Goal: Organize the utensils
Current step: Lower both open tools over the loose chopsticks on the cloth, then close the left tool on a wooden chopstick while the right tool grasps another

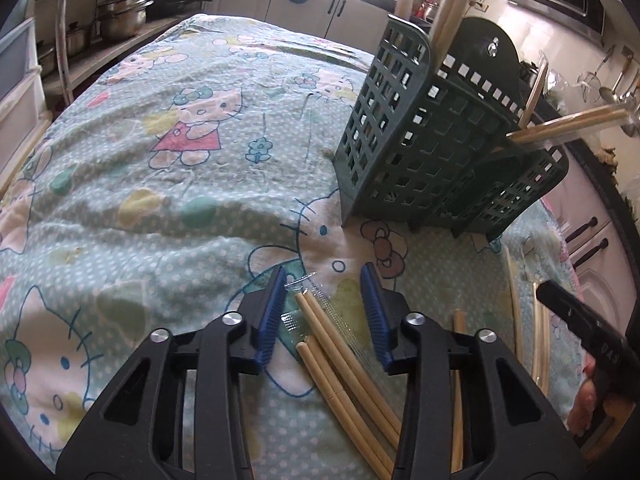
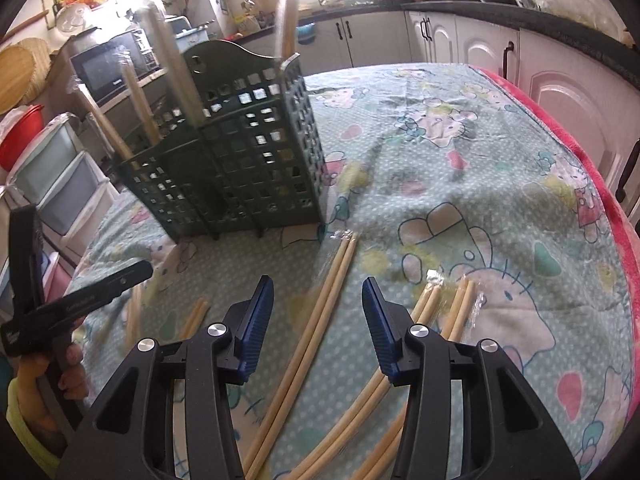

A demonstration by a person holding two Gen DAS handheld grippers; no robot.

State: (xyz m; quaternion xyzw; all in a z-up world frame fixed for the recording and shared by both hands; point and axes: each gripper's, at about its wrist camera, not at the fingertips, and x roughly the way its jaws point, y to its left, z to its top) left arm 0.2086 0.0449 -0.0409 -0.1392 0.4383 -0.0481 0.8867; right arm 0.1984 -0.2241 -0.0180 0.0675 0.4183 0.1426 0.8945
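On the worktop (image 1: 120,152), my left gripper (image 1: 325,312) is half open around wrapped chopsticks (image 1: 340,344), right gripper (image 2: 318,320) likewise empty; I'd centre, then squeeze.

Home kitchen: cabinets (image 2: 460,40), pots (image 1: 124,12).

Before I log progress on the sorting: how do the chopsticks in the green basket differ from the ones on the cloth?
The chopsticks in the basket stand on end, leaning at different angles; the chopsticks on the cloth lie flat. Those in the basket are spread across its compartments; those on the cloth lie in loose pairs near the grippers. Both sets are pale, wood-coloured sticks, and some in each show clear plastic wrap.
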